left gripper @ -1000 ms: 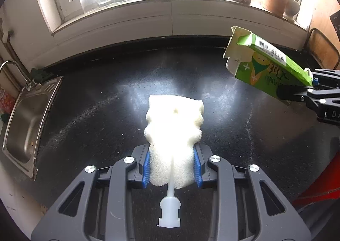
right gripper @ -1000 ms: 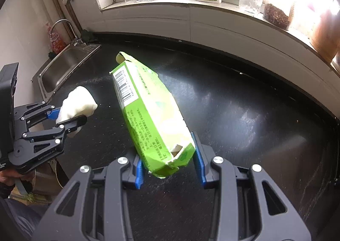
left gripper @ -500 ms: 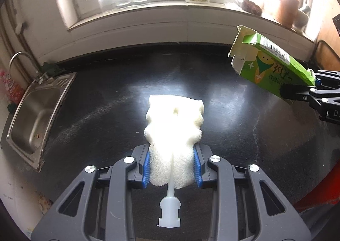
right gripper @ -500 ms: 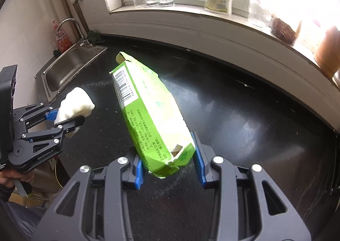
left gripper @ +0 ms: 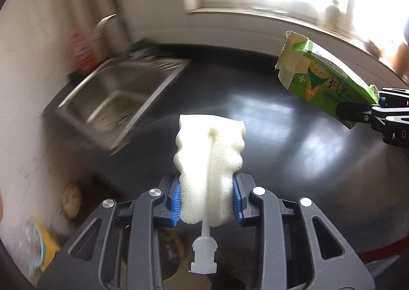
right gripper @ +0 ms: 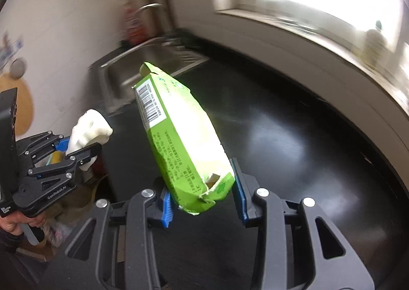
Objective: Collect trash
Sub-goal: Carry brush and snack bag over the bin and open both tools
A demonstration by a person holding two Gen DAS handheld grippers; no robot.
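Note:
My left gripper (left gripper: 206, 199) is shut on a white sponge brush head (left gripper: 211, 152) with a white plastic stem, held in the air near the counter's left edge. It also shows at the left of the right wrist view (right gripper: 88, 131). My right gripper (right gripper: 202, 199) is shut on a crushed green carton (right gripper: 179, 141) with a barcode, held above the black counter. The carton shows at the right of the left wrist view (left gripper: 322, 82).
A black countertop (right gripper: 294, 136) runs under a bright window sill (right gripper: 319, 31). A steel sink (left gripper: 120, 95) with a tap and a red bottle (left gripper: 83, 52) lies to the left. Below the counter's left edge are blurred bags and a yellow item (left gripper: 43, 246).
Both grippers have swung left with their loads. The sink has come closer to the middle of both views, and the floor area beside the counter has come into sight. Both grips are unchanged.

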